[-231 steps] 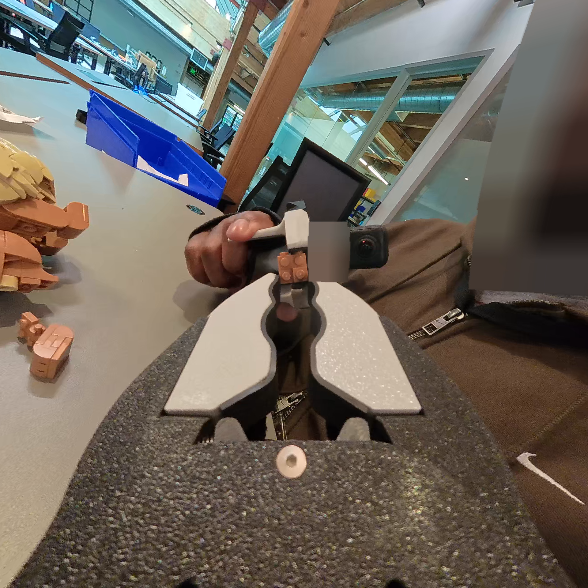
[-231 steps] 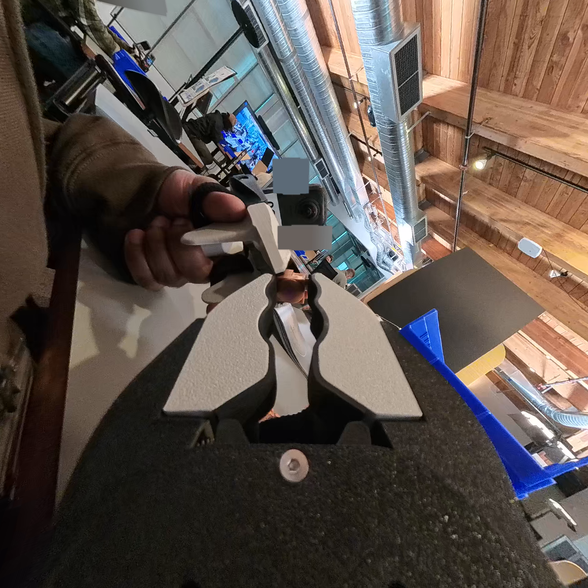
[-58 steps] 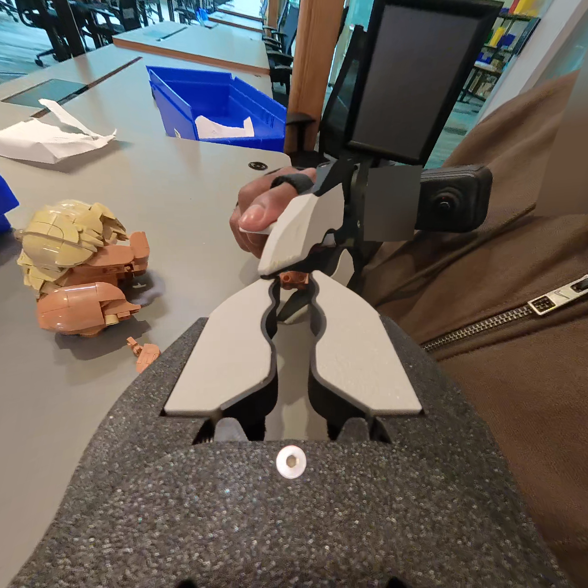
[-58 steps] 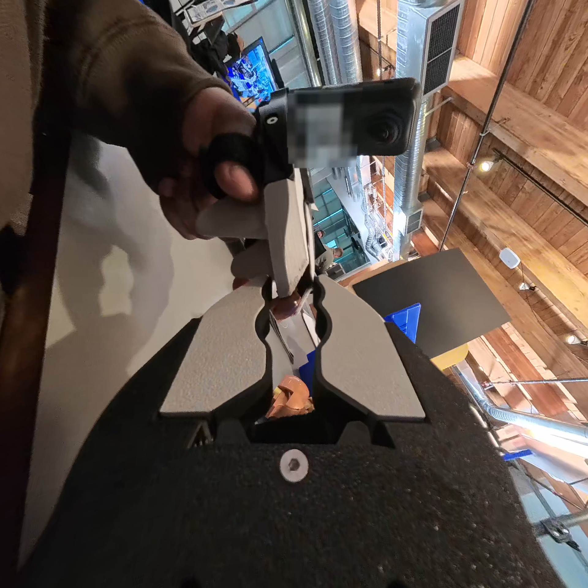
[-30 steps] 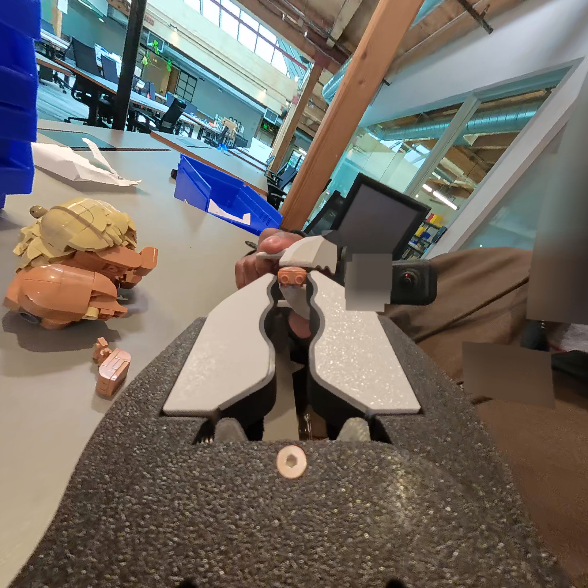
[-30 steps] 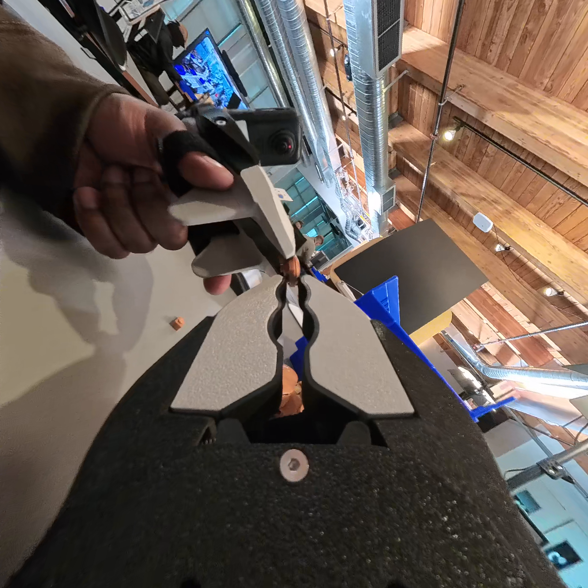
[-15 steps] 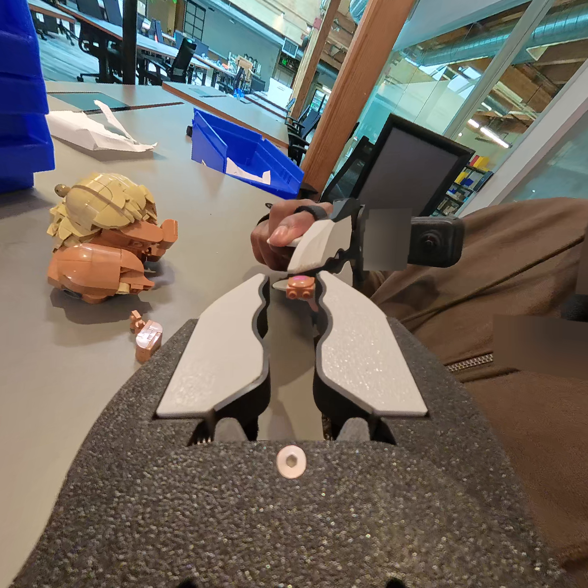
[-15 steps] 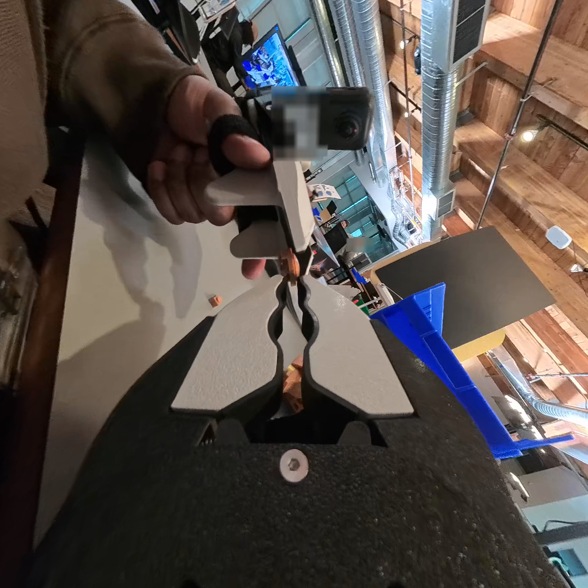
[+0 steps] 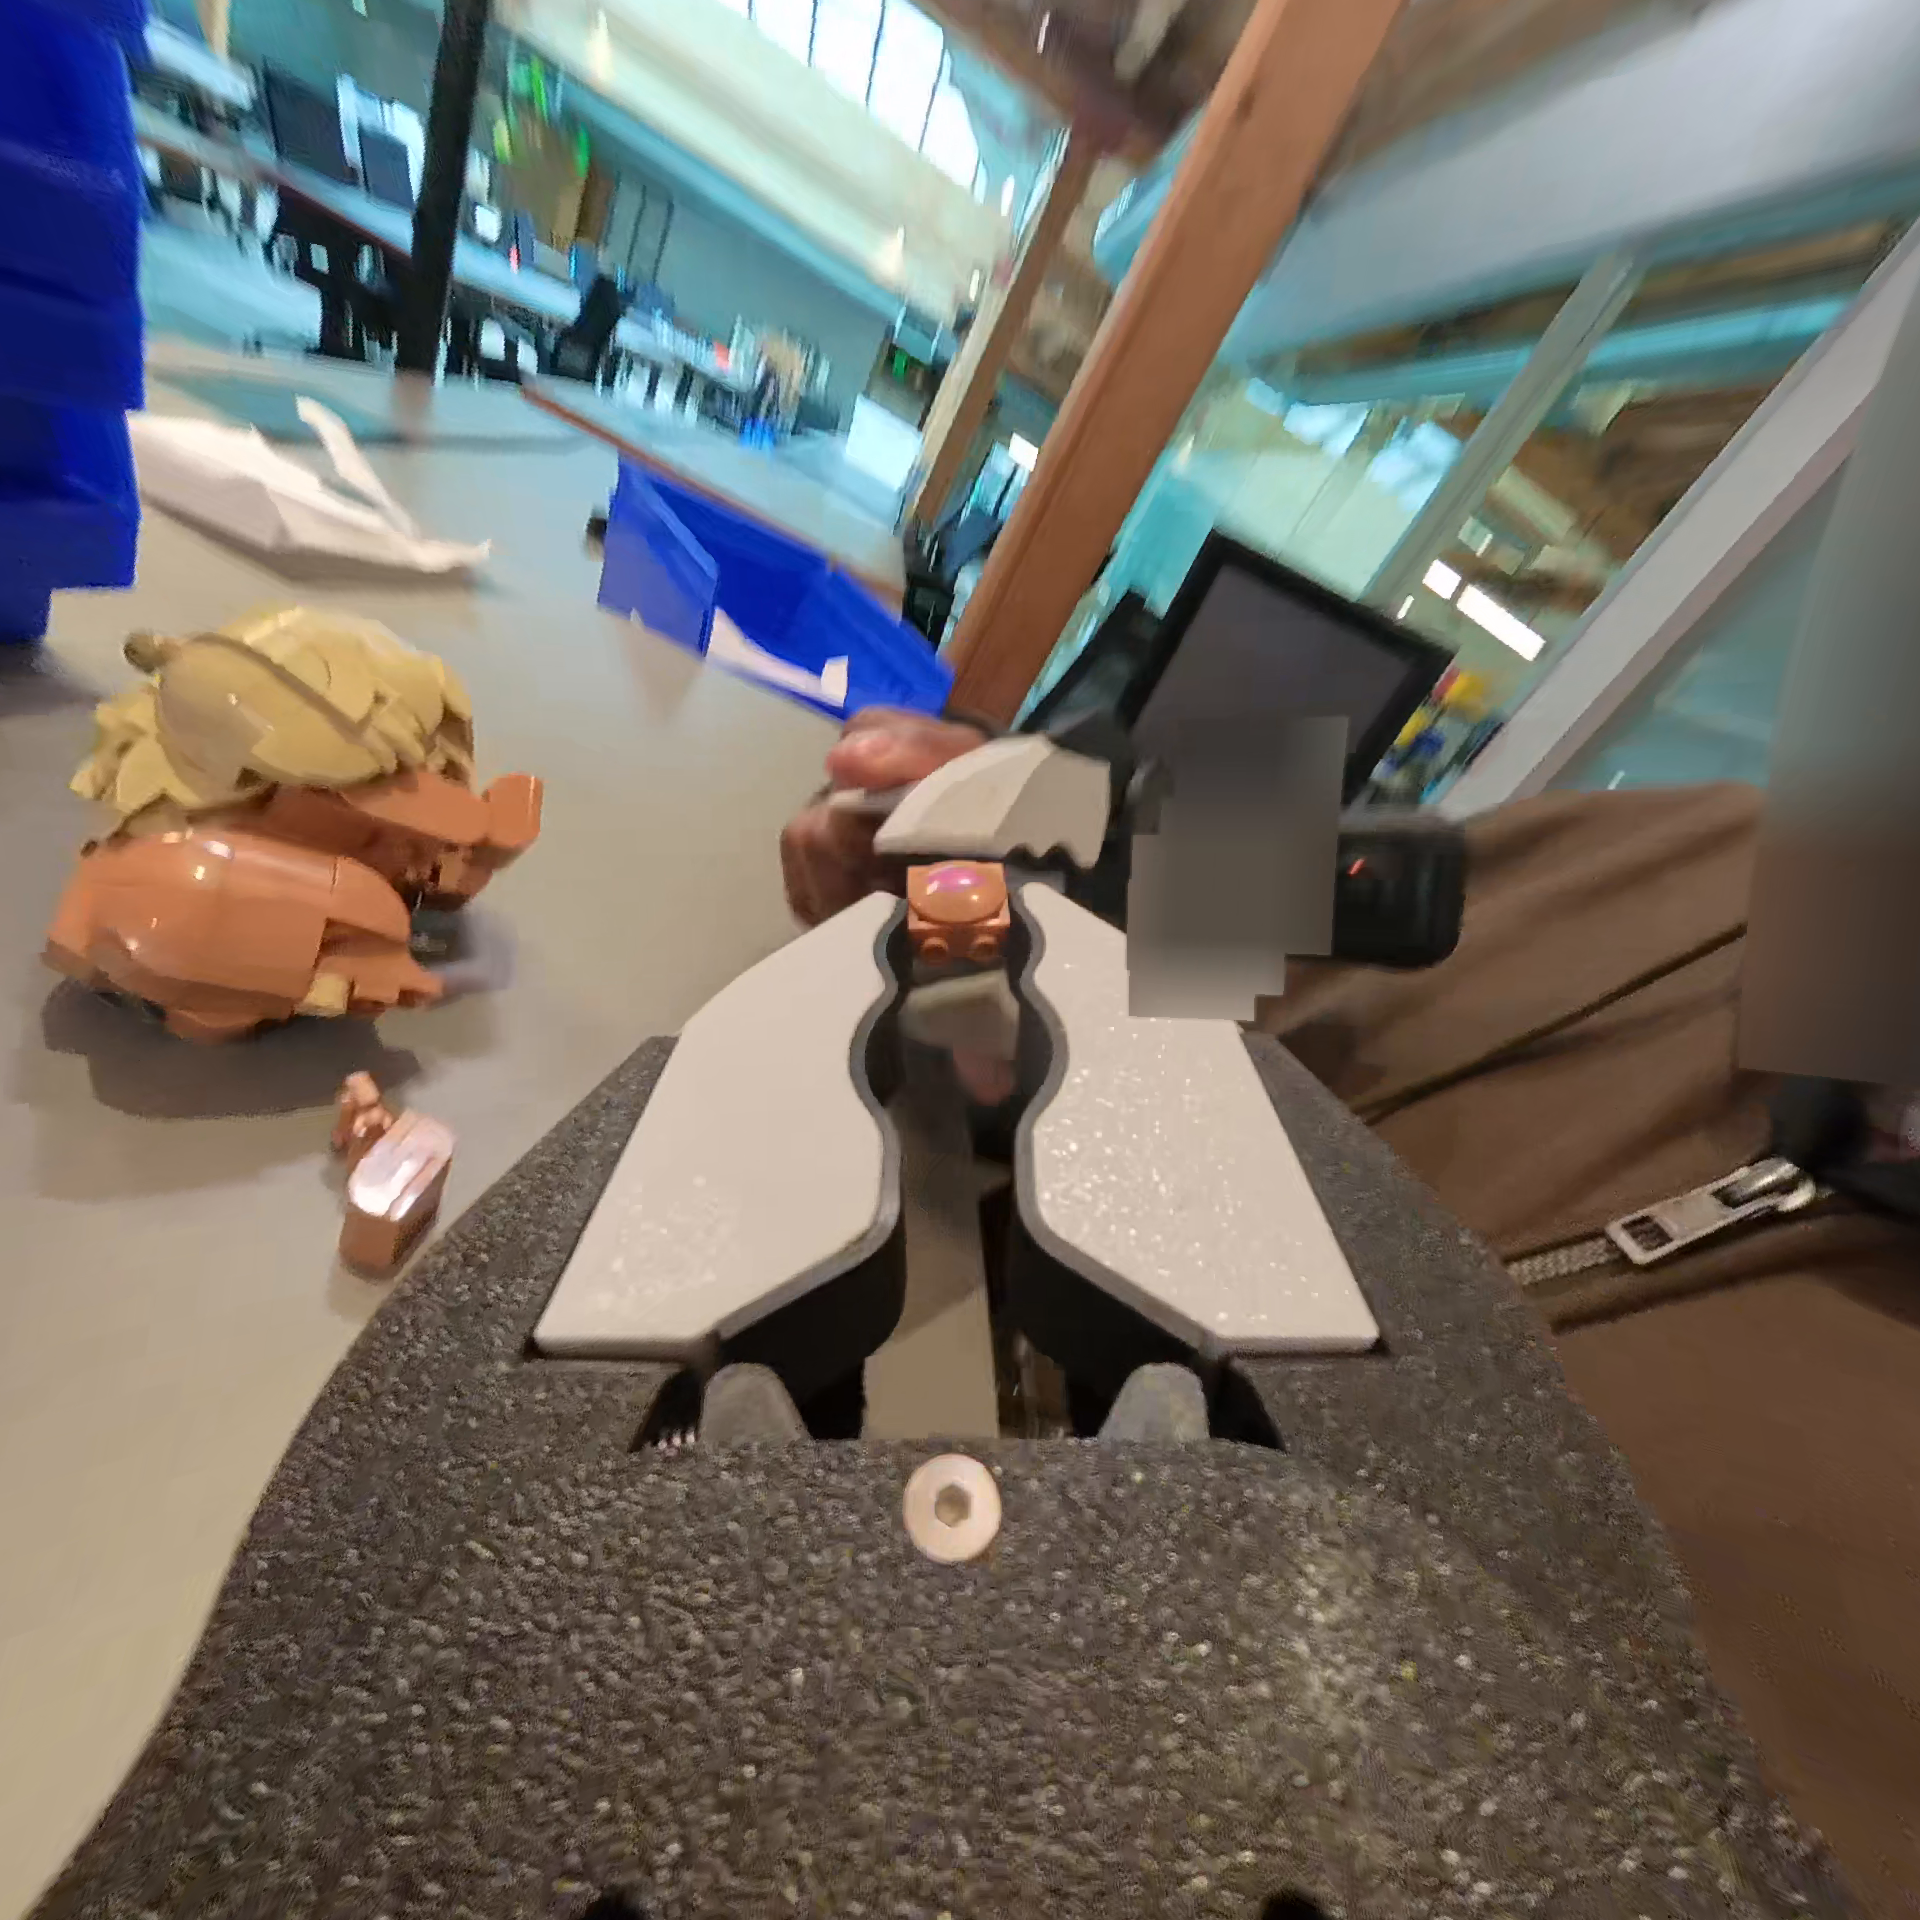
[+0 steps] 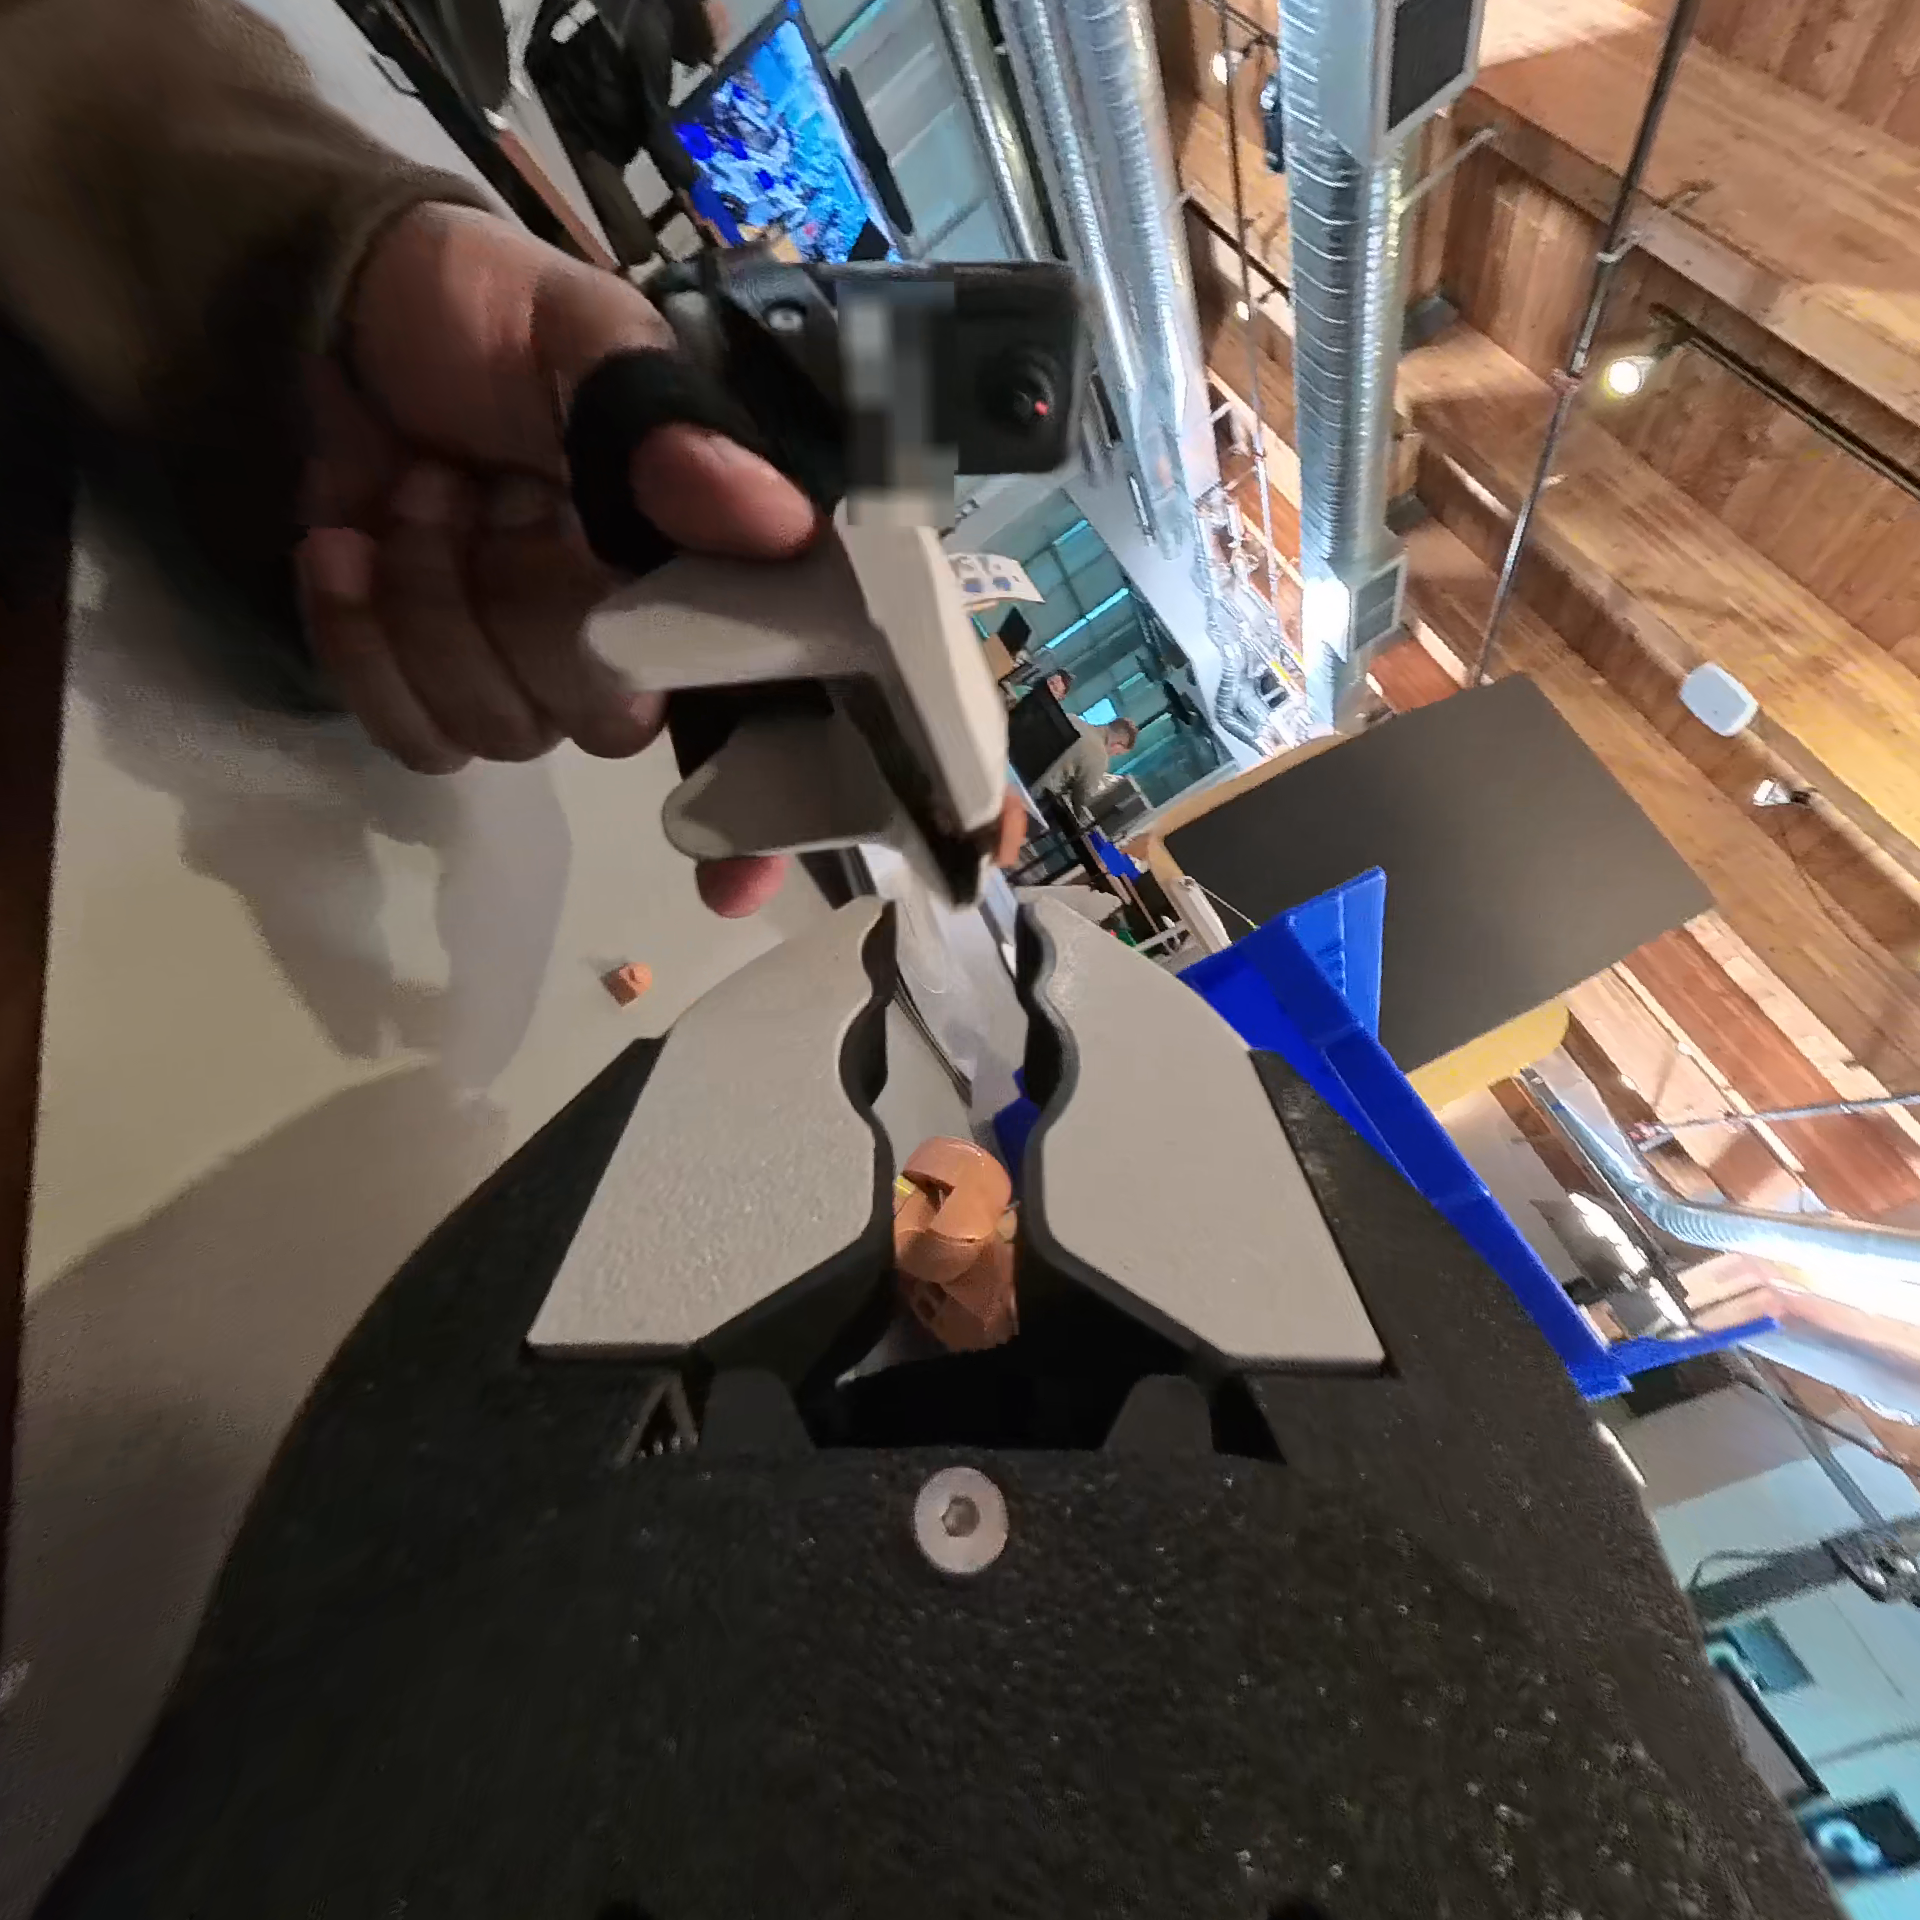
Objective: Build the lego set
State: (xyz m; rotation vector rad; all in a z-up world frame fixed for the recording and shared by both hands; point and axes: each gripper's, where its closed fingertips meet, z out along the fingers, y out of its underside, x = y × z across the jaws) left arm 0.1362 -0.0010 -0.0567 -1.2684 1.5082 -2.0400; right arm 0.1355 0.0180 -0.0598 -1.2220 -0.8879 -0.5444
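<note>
Left cam: my left tool (image 9: 958, 940) is pinching a little brown brick (image 9: 958, 914) right at its tips. The brick has a rounded, glossy top and two small studs on the side facing me. Just past it is the right tool (image 9: 997, 816), with its flat grey fingers pointing back at me and almost touching the brick from above.

Off to the left of the tool, the half-built model (image 9: 281, 821) sits on the grey desk (image 9: 208, 1351). It has smooth brown curved shells below and tan leafy plates on top. Nearer the tool's left side is a small brown chunk (image 9: 390, 1184). Farther ahead are crumpled white paper (image 9: 291, 499) and a blue plastic bin (image 9: 769, 613), both pretty blurry.

The right cam shows what the left one can't. The right tool (image 10: 956, 920) is spread a bit, with nothing between its tips. The left tool is ahead of it, gripped in a hand (image 10: 468, 468), and only a sliver of brown peeks out at its tip. There's one tiny loose piece (image 10: 629, 980) on the desk to the left of the tool. You can see a bit of brown model through the gap between the fingers (image 10: 727, 1143). Both tools have the same speckled grey fingers and grainy black bodies.
</note>
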